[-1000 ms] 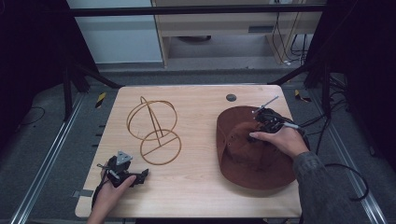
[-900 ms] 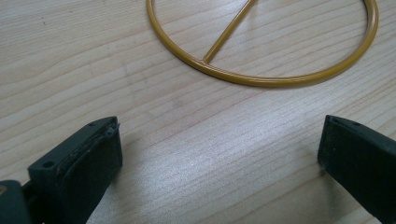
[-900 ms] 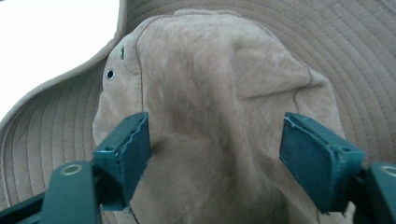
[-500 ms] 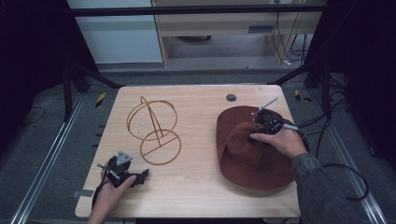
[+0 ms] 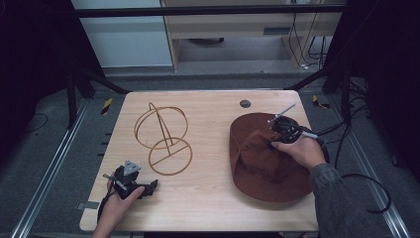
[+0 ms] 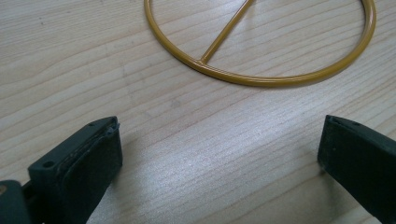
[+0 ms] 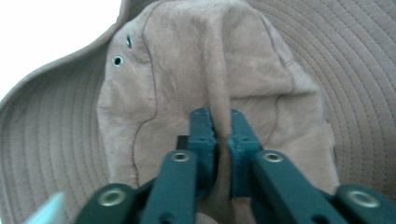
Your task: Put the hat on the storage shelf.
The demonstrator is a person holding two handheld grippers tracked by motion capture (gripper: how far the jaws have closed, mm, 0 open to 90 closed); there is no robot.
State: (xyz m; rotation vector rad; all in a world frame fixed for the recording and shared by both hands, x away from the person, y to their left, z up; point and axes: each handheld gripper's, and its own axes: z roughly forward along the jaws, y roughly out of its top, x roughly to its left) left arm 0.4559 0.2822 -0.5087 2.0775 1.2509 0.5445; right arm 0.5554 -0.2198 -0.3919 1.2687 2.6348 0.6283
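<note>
A brown wide-brimmed hat [image 5: 267, 163] lies on the right half of the wooden table [image 5: 213, 109]. My right gripper [image 7: 222, 133] is shut on a raised fold of the hat's crown [image 7: 205, 60]; it sits over the hat's far right part [image 5: 283, 130]. A yellow wire hat stand [image 5: 163, 134] with a round base ring [image 6: 261, 46] stands left of centre. My left gripper [image 5: 131, 182] rests low near the table's front left, its jaws wide open over bare wood just short of the base ring.
A small dark round disc [image 5: 245, 103] sits in the table near the far edge. Cables [image 5: 356, 168] trail off the right side. Metal rails [image 5: 44, 173] run along the floor on both sides of the table.
The right gripper has shifted slightly on the hat's crown. The left gripper has stayed in place.
</note>
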